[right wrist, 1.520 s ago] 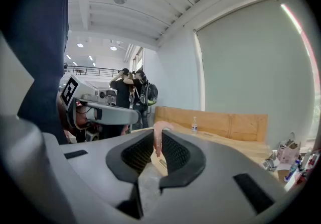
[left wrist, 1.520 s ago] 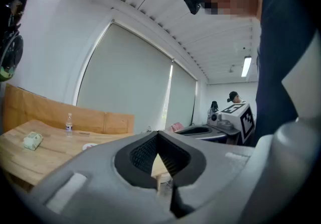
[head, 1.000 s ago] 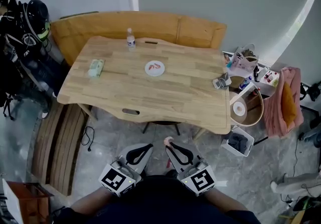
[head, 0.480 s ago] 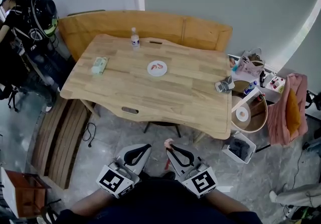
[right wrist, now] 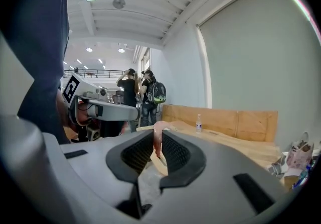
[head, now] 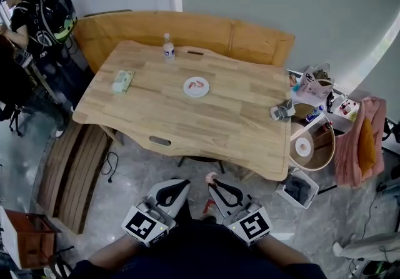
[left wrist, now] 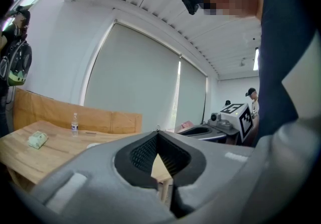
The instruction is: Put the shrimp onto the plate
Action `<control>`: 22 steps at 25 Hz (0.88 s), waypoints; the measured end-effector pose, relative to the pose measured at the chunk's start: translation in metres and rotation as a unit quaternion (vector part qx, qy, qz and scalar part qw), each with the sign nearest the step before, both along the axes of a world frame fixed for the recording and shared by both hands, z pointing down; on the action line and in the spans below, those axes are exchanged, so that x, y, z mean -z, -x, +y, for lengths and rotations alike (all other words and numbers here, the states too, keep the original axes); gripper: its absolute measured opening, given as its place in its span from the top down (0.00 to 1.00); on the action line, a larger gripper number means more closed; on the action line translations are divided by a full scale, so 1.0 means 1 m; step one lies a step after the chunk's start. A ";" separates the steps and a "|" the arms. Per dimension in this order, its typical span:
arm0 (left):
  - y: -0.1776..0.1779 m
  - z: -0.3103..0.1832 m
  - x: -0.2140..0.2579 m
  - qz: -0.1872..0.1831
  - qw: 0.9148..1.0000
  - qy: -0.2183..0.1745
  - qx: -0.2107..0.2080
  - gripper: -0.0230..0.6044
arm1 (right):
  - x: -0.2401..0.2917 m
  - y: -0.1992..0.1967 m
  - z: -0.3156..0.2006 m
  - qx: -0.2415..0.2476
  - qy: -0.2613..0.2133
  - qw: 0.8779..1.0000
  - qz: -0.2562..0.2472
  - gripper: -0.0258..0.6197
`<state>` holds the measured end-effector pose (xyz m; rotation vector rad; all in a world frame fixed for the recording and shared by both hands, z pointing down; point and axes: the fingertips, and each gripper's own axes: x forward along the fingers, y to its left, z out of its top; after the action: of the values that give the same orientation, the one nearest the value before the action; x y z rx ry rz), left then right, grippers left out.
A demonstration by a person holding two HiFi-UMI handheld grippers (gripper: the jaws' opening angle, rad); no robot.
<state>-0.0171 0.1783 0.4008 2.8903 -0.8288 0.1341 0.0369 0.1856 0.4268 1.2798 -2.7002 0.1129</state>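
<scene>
A white plate (head: 188, 90) with a red-and-white shrimp (head: 197, 84) on it lies near the middle of the wooden table (head: 219, 121). Both grippers hang low, in front of the table's near edge and above the floor. My right gripper (head: 211, 179) is shut on a pale pink shrimp (head: 210, 176). In the right gripper view this shrimp (right wrist: 157, 137) stands pinched between the dark pads and sticks out above the tips. My left gripper (head: 185, 182) is beside it, jaw tips touching (left wrist: 157, 132), with nothing between them.
A water bottle (head: 167, 47) stands at the table's far edge, and a green packet (head: 122, 81) lies at its left. A small grey device (head: 282, 111) sits at the right edge. A wooden bench (head: 187, 30) runs behind. Bags and a round stool (head: 312, 143) crowd the right; a person (head: 19, 15) stands at far left.
The head view has swung a little, so the table sits slightly further right in the picture. Both grippers keep their pose, the right one still holding the shrimp.
</scene>
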 end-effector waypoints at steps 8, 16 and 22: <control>0.001 -0.079 -0.001 0.006 1.000 -0.003 -0.027 0.97 | 0.001 0.007 -0.071 -0.018 -0.008 1.000 0.015 0.87; 0.009 -0.171 0.009 0.015 0.998 -0.008 -0.068 0.97 | -0.001 0.024 -0.163 -0.050 0.007 0.999 0.015 0.87; 0.026 -0.220 0.011 0.023 0.995 0.003 -0.096 0.97 | -0.001 0.033 -0.219 -0.084 0.017 0.996 0.021 0.87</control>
<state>-0.0430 -0.0415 0.3895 2.9498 -0.5421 0.0891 0.0042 -0.0332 0.4274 1.4807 -2.5413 0.1501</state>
